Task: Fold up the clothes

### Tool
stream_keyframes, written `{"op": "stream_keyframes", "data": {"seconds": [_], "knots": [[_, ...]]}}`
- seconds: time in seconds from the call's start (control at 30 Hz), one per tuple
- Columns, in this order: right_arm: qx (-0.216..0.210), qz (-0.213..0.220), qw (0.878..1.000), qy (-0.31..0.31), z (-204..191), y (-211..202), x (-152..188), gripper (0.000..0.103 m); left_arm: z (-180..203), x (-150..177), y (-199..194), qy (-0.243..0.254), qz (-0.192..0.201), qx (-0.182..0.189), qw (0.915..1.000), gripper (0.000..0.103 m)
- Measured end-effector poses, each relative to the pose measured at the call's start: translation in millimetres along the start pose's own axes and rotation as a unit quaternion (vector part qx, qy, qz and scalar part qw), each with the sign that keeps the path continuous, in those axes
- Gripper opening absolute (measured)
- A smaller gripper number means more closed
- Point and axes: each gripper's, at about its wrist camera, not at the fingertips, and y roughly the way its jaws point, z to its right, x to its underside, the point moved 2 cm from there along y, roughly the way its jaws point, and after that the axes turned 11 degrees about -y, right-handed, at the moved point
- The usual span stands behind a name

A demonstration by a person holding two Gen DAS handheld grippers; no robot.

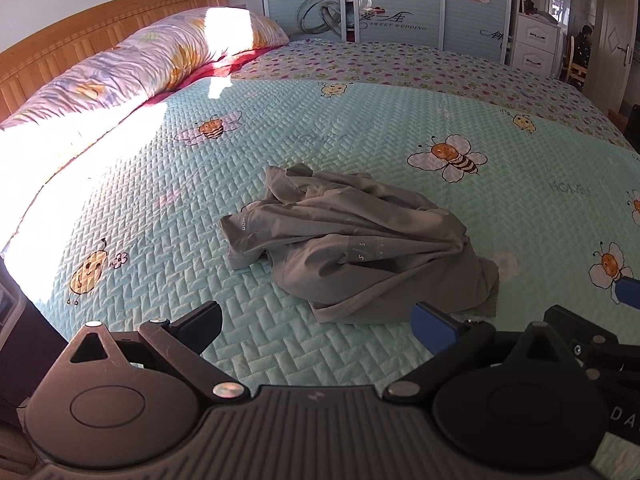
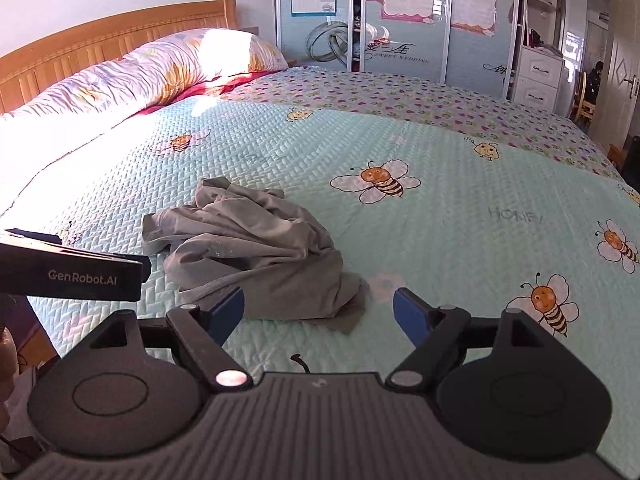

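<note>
On the bed's bee-printed quilt [image 1: 160,184] lay a grey garment [image 1: 352,248], crumpled in a heap near the middle and just ahead of both tongs. Left tongs [image 1: 320,320] and right tongs [image 2: 319,314] stood wide open, holding nothing and clear of the cloth. Folding appeared not yet begun; spreading flat and every fold remained. Legible writing: "HONEY" on the quilt, "SWEET WEDDING" on the wardrobe door [image 1: 394,26], "GenRobot.AI" on the left device [image 2: 72,276].

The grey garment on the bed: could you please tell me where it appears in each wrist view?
Left wrist view: grey garment crumpled at centre, just beyond the open left claw.
Right wrist view: grey garment left of centre.
Shared landmark: the large bee print beyond it, to the right.
</note>
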Motion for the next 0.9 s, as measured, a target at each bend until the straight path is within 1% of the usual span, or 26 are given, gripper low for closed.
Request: {"op": "stream_keyframes", "data": {"seconds": [0.07, 0.13, 0.2, 0.3, 0.37, 0.43, 0.53, 0.57, 0.6, 0.67, 0.7, 0.73, 0.77, 0.8, 0.87, 0.9], "knots": [[0.002, -0.006, 1.0, -0.004, -1, 2, 0, 0.082, 0, 7, 9, -0.005, -0.019, -0.008, 0.9998, 0.103], [0.001, -0.013, 1.0, -0.008, -1, 7, 0, 0.082, 9, 0, -2, -0.01, -0.058, -0.012, 0.9982, 0.103], [-0.001, -0.021, 1.0, -0.012, -3, 10, 1, 0.082, 4, 9, 2, -0.018, -0.092, -0.011, 0.9956, 0.103], [-0.005, -0.035, 0.999, -0.017, -6, 17, 2, 0.082, -5, 21, 10, -0.034, -0.139, 0.003, 0.9897, 0.103], [-0.011, -0.049, 0.999, -0.016, -7, 22, 5, 0.082, -11, 25, 13, -0.05, -0.16, 0.017, 0.9857, 0.103], [-0.023, -0.072, 0.997, -0.004, -5, 31, 9, 0.082, -14, 26, 13, -0.063, -0.163, 0.025, 0.9844, 0.103], [-0.041, -0.101, 0.993, 0.035, 2, 38, 11, 0.082, -16, 16, 7, -0.064, -0.153, 0.011, 0.9861, 0.103], [-0.043, -0.097, 0.993, 0.054, 5, 35, 6, 0.082, -16, 12, 5, -0.061, -0.149, 0.006, 0.987, 0.103], [-0.046, -0.075, 0.994, 0.072, 10, 28, 1, 0.082, -17, 10, 7, -0.063, -0.151, 0.007, 0.9865, 0.103], [-0.059, -0.001, 0.994, 0.095, 18, 8, -10, 0.083, -18, 5, 11, -0.068, -0.154, 0.007, 0.9857, 0.103], [-0.065, 0.033, 0.993, 0.096, 20, 1, -12, 0.087, -19, 3, 13, -0.071, -0.156, 0.007, 0.9852, 0.103], [-0.077, 0.049, 0.992, 0.088, 18, 0, -11, 0.092, -21, 7, 19, -0.085, -0.171, 0.018, 0.9815, 0.103], [-0.087, 0.055, 0.992, 0.079, 15, 1, -10, 0.092, -22, 10, 24, -0.1, -0.185, 0.029, 0.9772, 0.103], [-0.09, 0.026, 0.993, 0.071, 11, 10, -6, 0.092, -25, 15, 30, -0.114, -0.2, 0.042, 0.9722, 0.103], [-0.084, -0.044, 0.994, 0.06, 2, 31, 8, 0.092, -26, 27, 43, -0.139, -0.242, 0.068, 0.9579, 0.103], [-0.078, -0.075, 0.993, 0.053, -3, 41, 15, 0.092, -26, 32, 46, -0.141, -0.249, 0.073, 0.9555, 0.103]]}}
